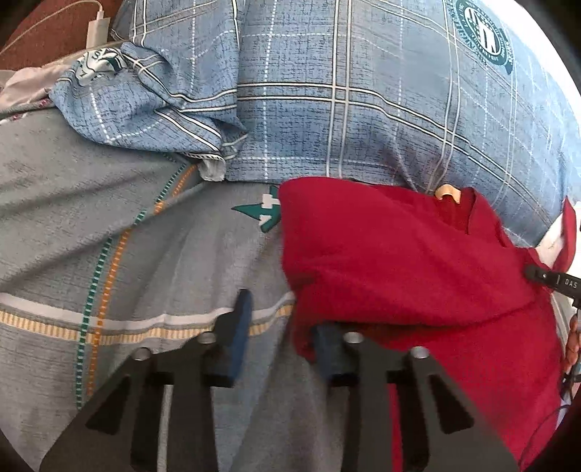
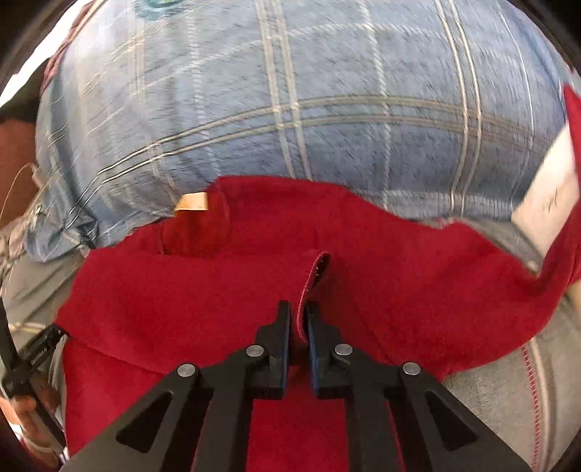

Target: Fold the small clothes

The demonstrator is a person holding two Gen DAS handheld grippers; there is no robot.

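A small red garment (image 1: 399, 261) lies on a grey bedsheet (image 1: 109, 254), with a tan neck label (image 1: 448, 191) at its far edge. My left gripper (image 1: 281, 319) is open at the garment's left edge; its right finger is partly under the red cloth. In the right wrist view the red garment (image 2: 218, 290) fills the middle, with its label (image 2: 190, 203) at the far left. My right gripper (image 2: 298, 319) is shut on a raised fold of the garment's hemmed edge (image 2: 314, 272). The left gripper's body (image 2: 32, 359) shows at the left edge.
A blue plaid pillow (image 1: 363, 90) lies just behind the garment, also in the right wrist view (image 2: 290, 109). A crumpled blue plaid cloth (image 1: 145, 109) sits at the left. A white charger and cable (image 1: 96, 29) lie at the far left corner. A white tag (image 2: 548, 196) shows at right.
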